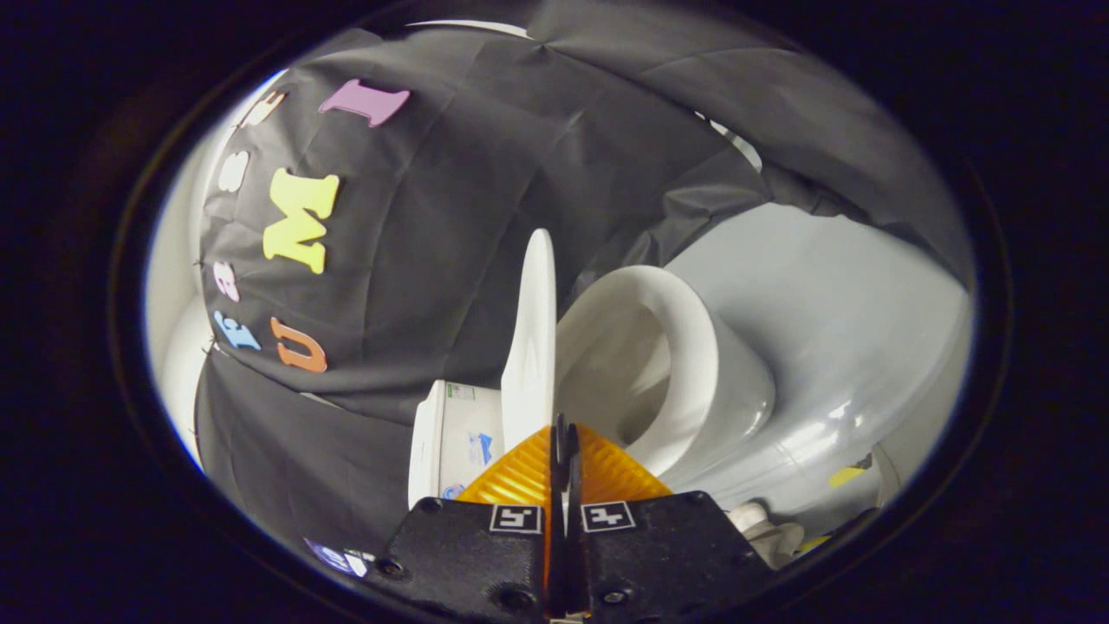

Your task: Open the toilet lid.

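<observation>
The toilet lid (533,338) stands raised, edge-on, beside the open bowl (684,364). The tongs (563,433) sit clenched, gripping nothing, just below the lid's edge.

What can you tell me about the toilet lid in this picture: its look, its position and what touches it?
The toilet lid is a thin, smooth white panel that looks like glossy plastic. It is raised and seen edge-on, standing between the tank on one side and the open seat and bowl on the other. Its lower edge runs down into the gripper, whose fingers are closed tightly together around it, apparently pinching it. Nothing else visibly touches it.
</observation>
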Demonstrator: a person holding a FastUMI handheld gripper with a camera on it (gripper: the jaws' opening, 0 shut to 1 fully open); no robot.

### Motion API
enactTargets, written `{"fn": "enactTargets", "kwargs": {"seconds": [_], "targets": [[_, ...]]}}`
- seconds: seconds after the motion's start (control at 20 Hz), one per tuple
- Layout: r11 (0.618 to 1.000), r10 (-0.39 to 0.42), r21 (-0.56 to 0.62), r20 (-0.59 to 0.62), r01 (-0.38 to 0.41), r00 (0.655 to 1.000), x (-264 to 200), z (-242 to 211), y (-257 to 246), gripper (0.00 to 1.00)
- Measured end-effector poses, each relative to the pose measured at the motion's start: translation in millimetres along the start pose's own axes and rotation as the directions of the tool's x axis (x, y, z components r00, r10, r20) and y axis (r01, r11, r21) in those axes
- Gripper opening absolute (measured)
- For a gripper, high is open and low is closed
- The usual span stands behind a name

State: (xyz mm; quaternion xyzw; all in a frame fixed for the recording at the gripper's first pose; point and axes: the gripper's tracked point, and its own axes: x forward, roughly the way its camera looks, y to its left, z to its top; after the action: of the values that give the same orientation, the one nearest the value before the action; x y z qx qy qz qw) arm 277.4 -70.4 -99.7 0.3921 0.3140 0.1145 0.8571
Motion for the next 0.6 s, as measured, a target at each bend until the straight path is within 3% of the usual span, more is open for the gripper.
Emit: {"fn": "enactTargets", "kwargs": {"seconds": [0.6], "targets": [[0.992, 0.028, -0.123, 0.016, -0.026, 0.999, -12.3, -14.7, 85.4, 0.07]]}}
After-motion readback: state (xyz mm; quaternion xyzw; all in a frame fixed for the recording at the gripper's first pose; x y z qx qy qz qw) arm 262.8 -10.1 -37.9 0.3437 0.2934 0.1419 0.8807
